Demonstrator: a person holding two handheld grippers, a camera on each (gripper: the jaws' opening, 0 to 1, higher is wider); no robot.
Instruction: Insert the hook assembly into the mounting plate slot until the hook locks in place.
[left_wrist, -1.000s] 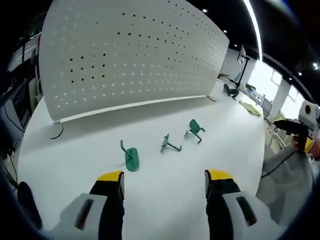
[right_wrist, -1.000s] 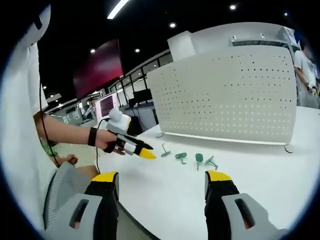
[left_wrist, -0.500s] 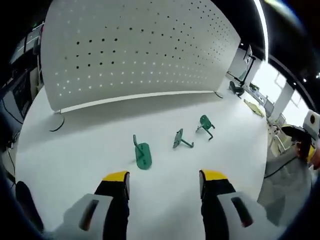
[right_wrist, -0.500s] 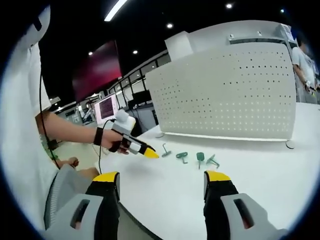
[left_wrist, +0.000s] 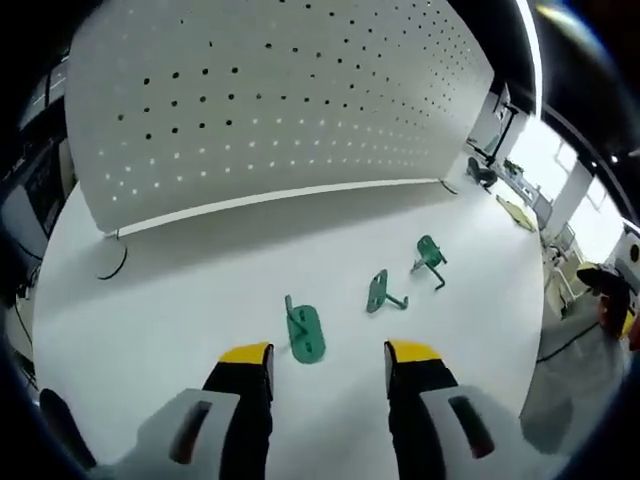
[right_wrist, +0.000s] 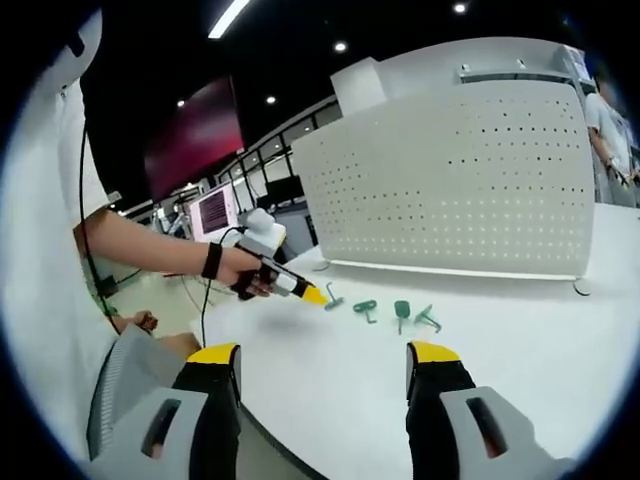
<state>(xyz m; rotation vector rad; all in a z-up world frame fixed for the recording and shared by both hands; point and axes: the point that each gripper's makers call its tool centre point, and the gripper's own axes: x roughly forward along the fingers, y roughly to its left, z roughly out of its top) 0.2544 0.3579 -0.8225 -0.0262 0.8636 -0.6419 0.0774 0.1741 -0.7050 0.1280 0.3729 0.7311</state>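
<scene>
— Hand-held gripper on the left (left_wrist: 328, 362) sits low over the desk (left_wrist: 180, 300) with its yellow-tipped jaws spread and nothing between them. The nearest green hook (left_wrist: 303, 330) lies just ahead of the tips, flat plate up, its bent wire pointing away.

— And the right one?

— The right hand-held gripper (right_wrist: 322, 360) is also spread wide and empty, well back near the desk edge. From there you can see the left one (right_wrist: 300, 290) in the person's hand (right_wrist: 240, 272), nose close to a hook.

— What could go wrong?

— The hooks look like thin painted metal, small and light, on a smooth, matte white top. I'd expect a jaw that lands on the plate's edge to skid it sideways rather than catch it. The plate lies flat, so there is little to pinch; the raised wire looks the better hold.

— The others?

— A second hook (left_wrist: 381, 292) and a third (left_wrist: 431, 256) lie further off to the right, each tipped on its side, well apart from the first. A careless sweep could knock them.

— And the board?

— The white pegboard (left_wrist: 270, 100) stands upright behind them, a curved sheet with rows of small round holes, on thin feet. It might rock if a hook is pushed in hard without bracing.
</scene>
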